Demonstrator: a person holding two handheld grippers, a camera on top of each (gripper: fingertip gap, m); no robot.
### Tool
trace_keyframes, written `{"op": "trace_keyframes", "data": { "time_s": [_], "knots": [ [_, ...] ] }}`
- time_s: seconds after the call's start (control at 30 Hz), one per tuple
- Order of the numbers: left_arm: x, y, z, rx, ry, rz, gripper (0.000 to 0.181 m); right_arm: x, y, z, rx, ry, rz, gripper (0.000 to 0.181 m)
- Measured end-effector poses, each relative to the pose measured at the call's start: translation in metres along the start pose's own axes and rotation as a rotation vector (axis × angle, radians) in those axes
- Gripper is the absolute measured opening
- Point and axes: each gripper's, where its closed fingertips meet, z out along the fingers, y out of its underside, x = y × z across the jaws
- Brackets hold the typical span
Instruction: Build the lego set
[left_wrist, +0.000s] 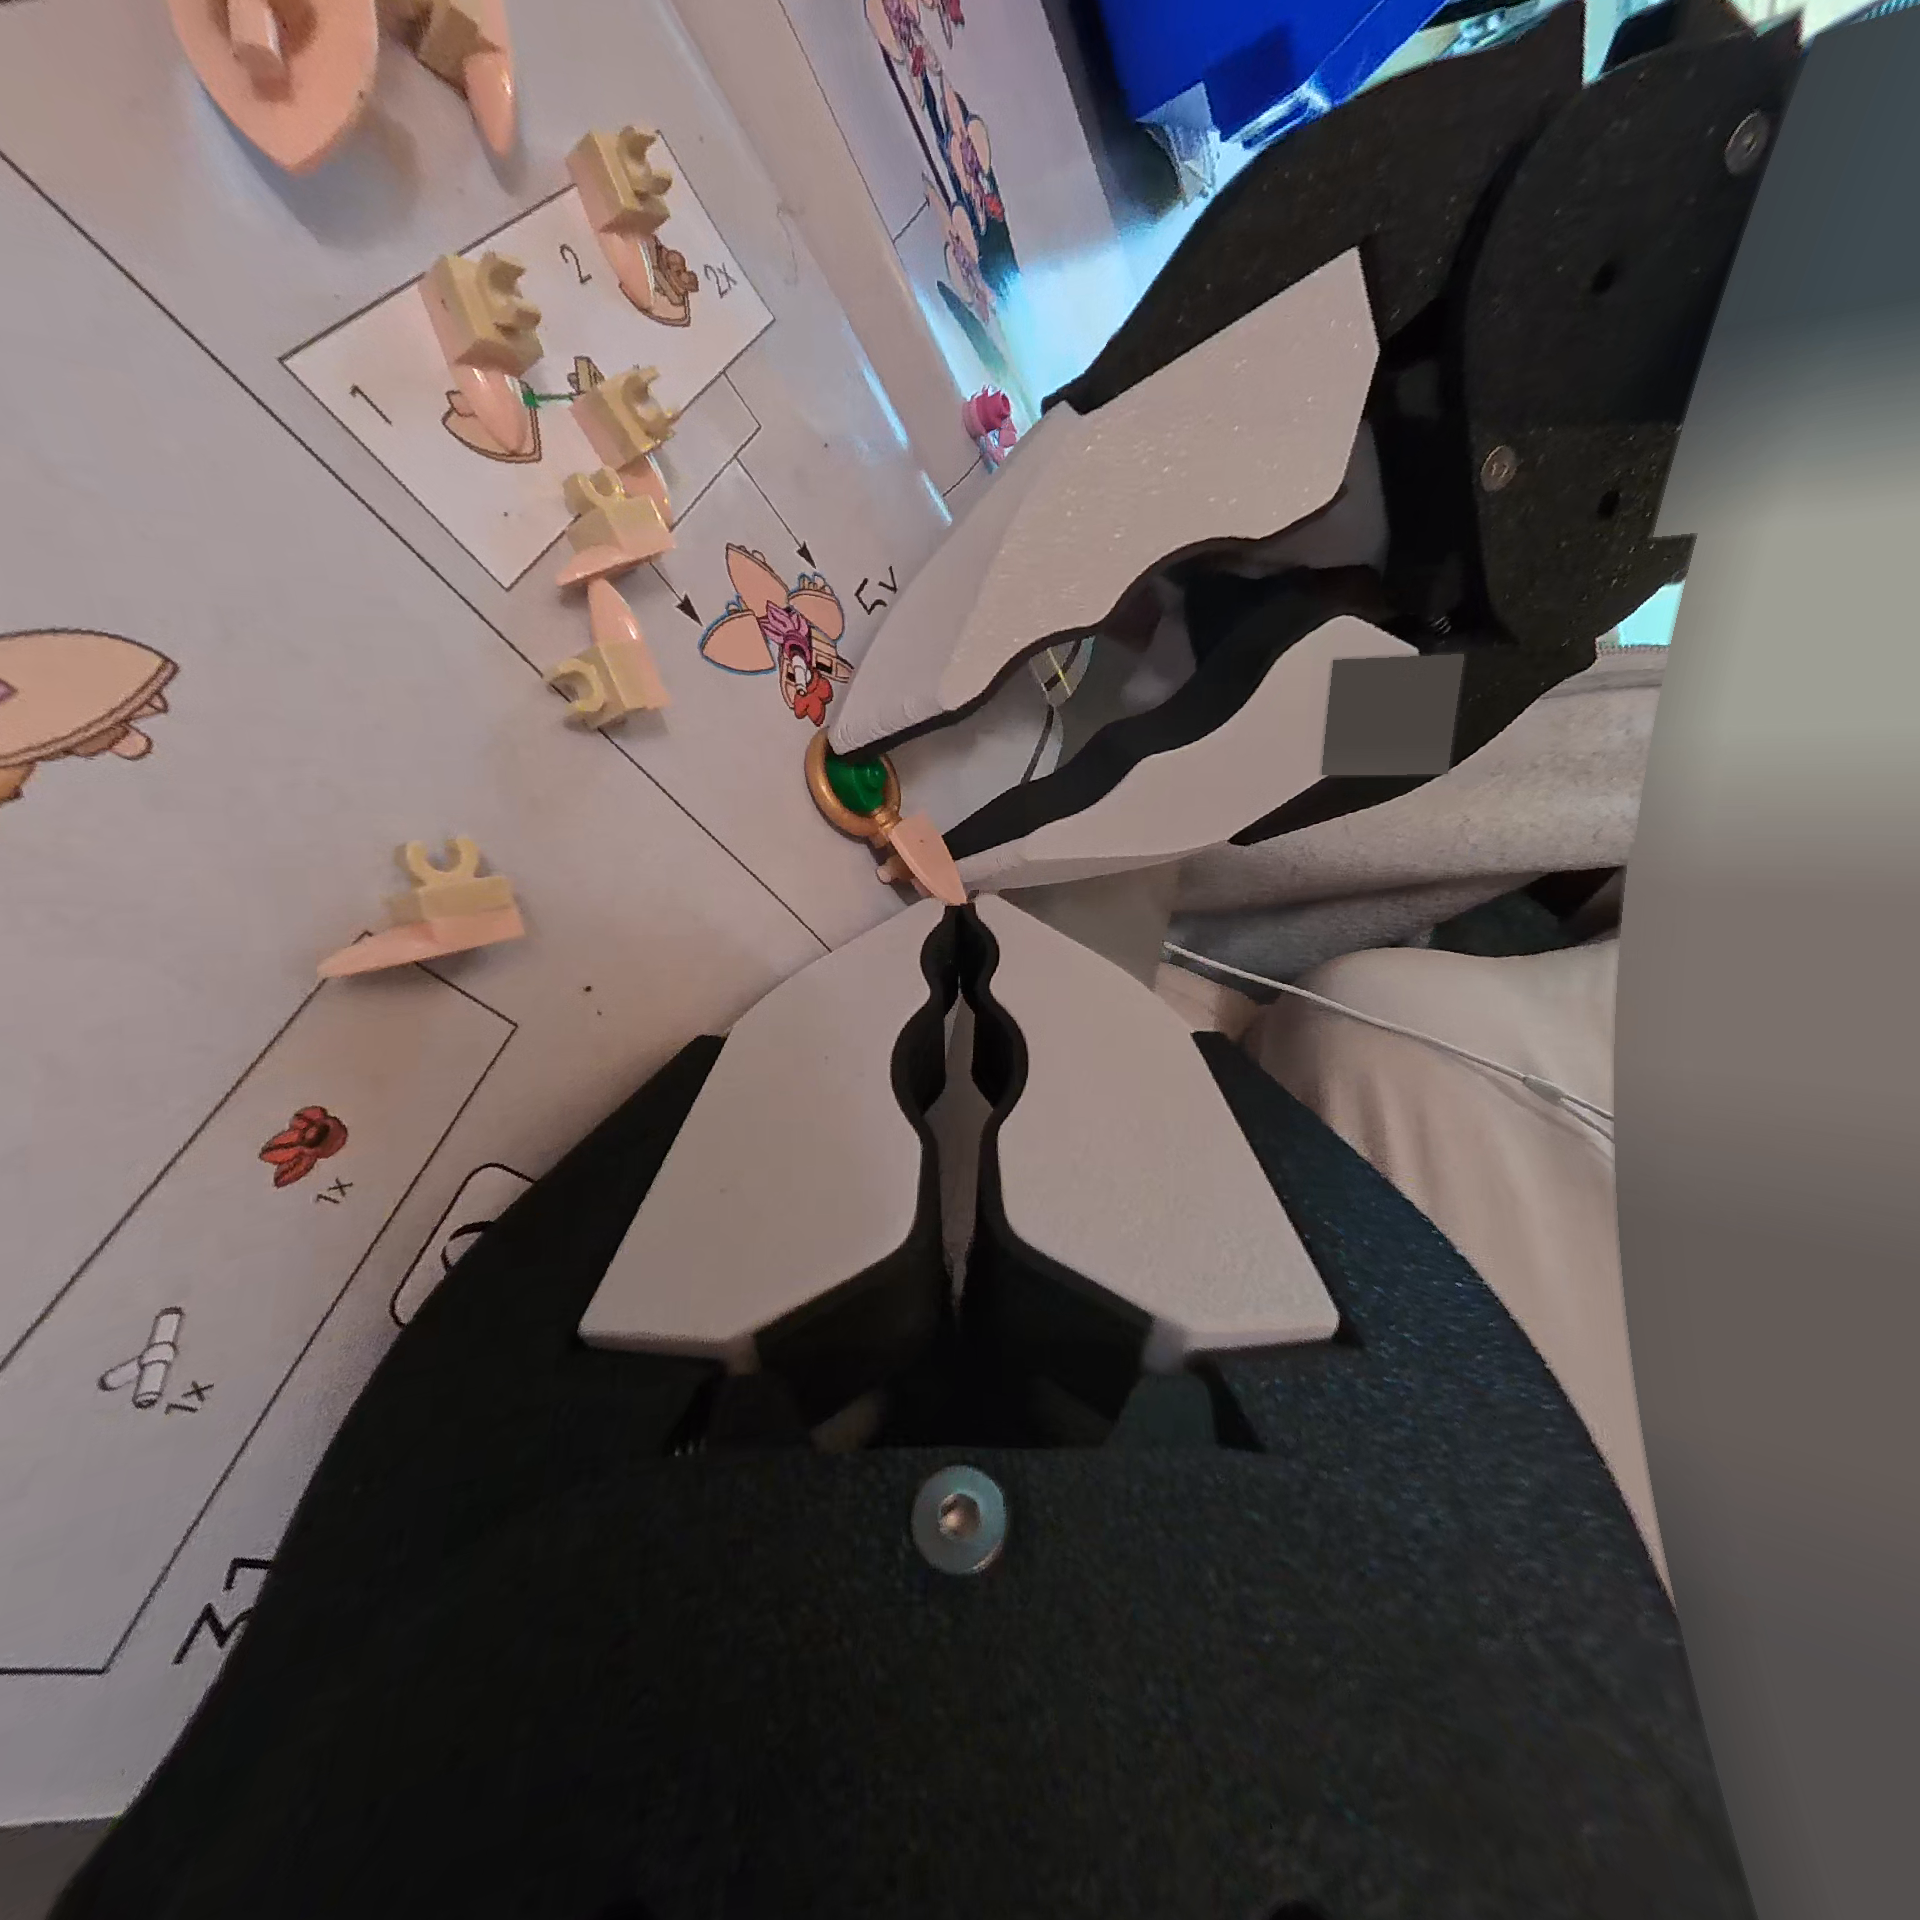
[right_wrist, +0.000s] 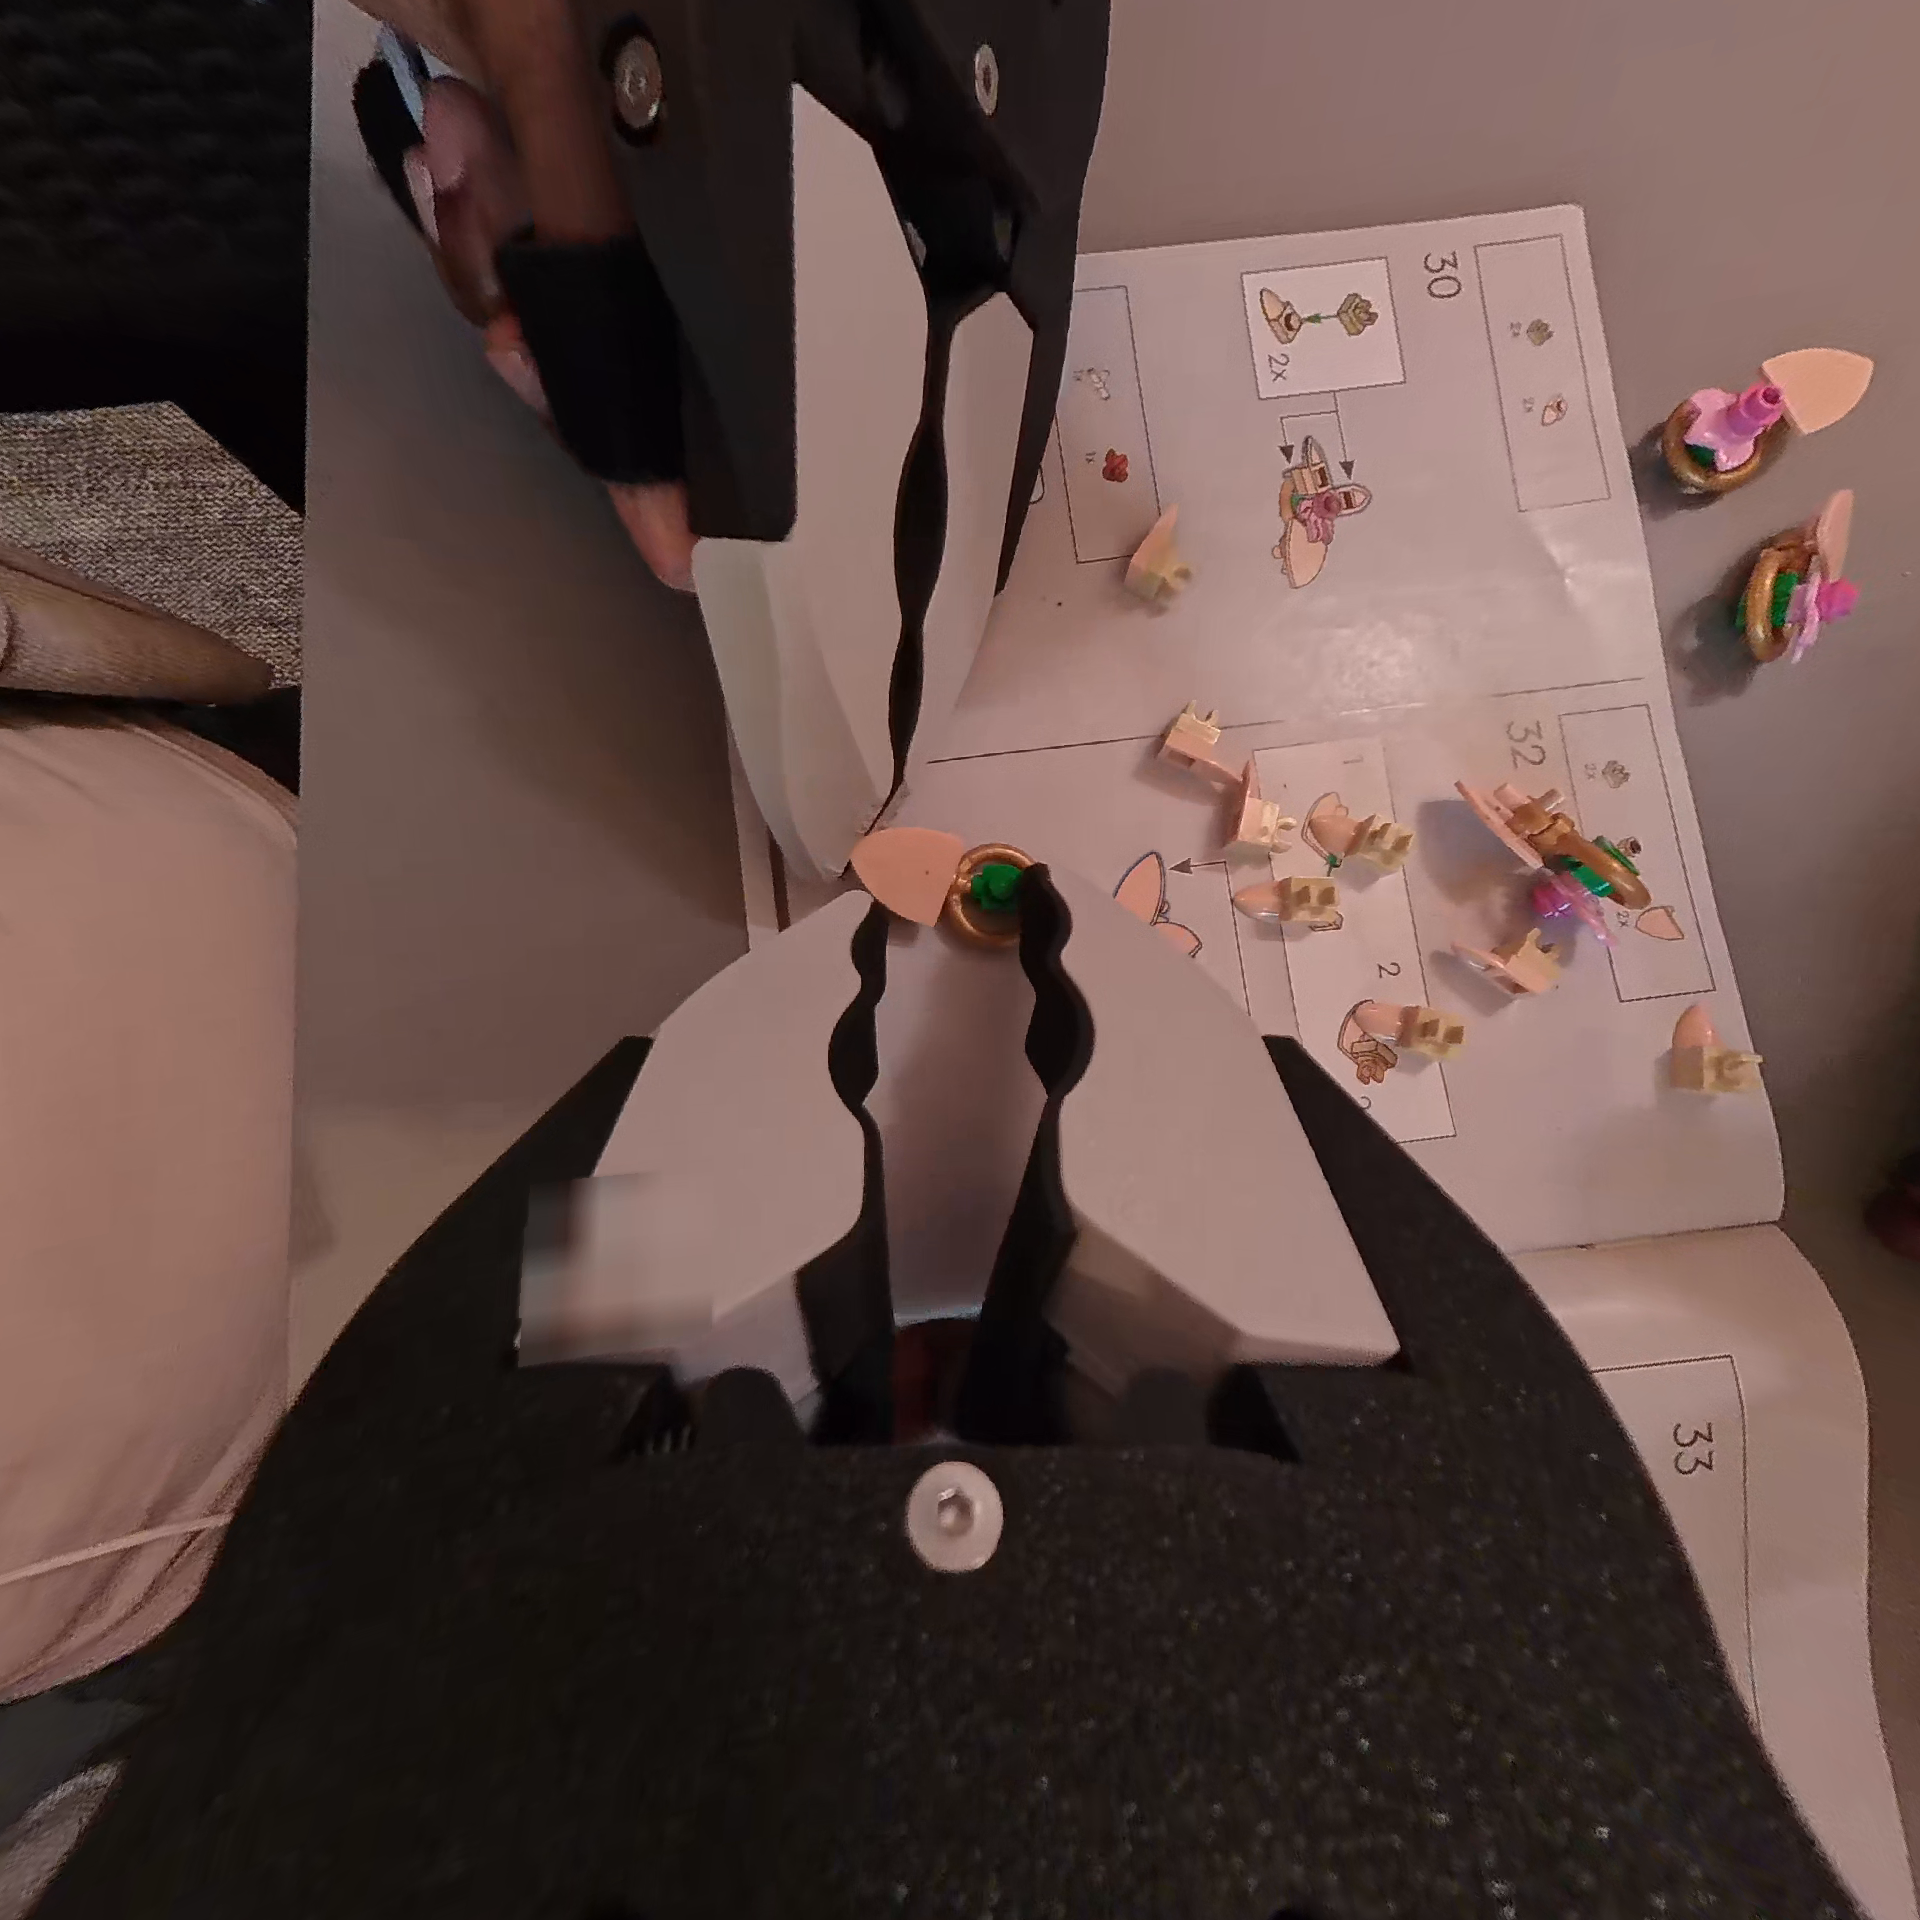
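A: Left wrist view?
B: My left hand-held gripper (left_wrist: 961, 906) is pinched shut on the peach petal (left_wrist: 928, 854)'s tip; the gold ring (left_wrist: 850, 788) sits just ahead.
A: Right wrist view?
B: My right hand-held gripper (right_wrist: 951, 883) clamps that ring (right_wrist: 987, 896), above the instruction booklet (right_wrist: 1382, 665); loose petal pieces (right_wrist: 1299, 899) lie to its right.

Beige cushion (right_wrist: 125, 1039); perhaps a blue box (left_wrist: 1236, 73).
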Motion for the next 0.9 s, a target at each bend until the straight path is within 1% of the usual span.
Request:
{"op": "trace_keyframes", "data": {
  "time_s": [0.3, 0.5, 0.63, 0.7, 0.9],
  "knots": [
    [-0.0006, 0.0002, 0.0003, 0.014, -0.026, 0.031, 0.000, 0.0010, 0.0005, -0.0002, 0.061, 0.033, 0.050, 0.025],
    [-0.0008, 0.0006, 0.0003, 0.018, -0.037, 0.058, 0.000, 0.0000, 0.0010, -0.0002, 0.031, 0.046, -0.005, 0.026],
    [-0.0014, 0.0009, 0.0005, 0.019, -0.058, 0.101, 0.000, 0.0009, 0.0007, -0.0001, 0.033, 0.028, -0.033, 0.026],
    [-0.0013, 0.0009, 0.0005, 0.013, -0.058, 0.111, 0.000, 0.0010, 0.0008, -0.0006, 0.045, -0.013, -0.022, 0.026],
    [-0.0028, 0.0009, 0.0003, 0.031, -0.114, 0.178, 0.000, -0.0010, 0.0005, -0.0043, 0.093, -0.169, 0.105, 0.028]
  ]
}}
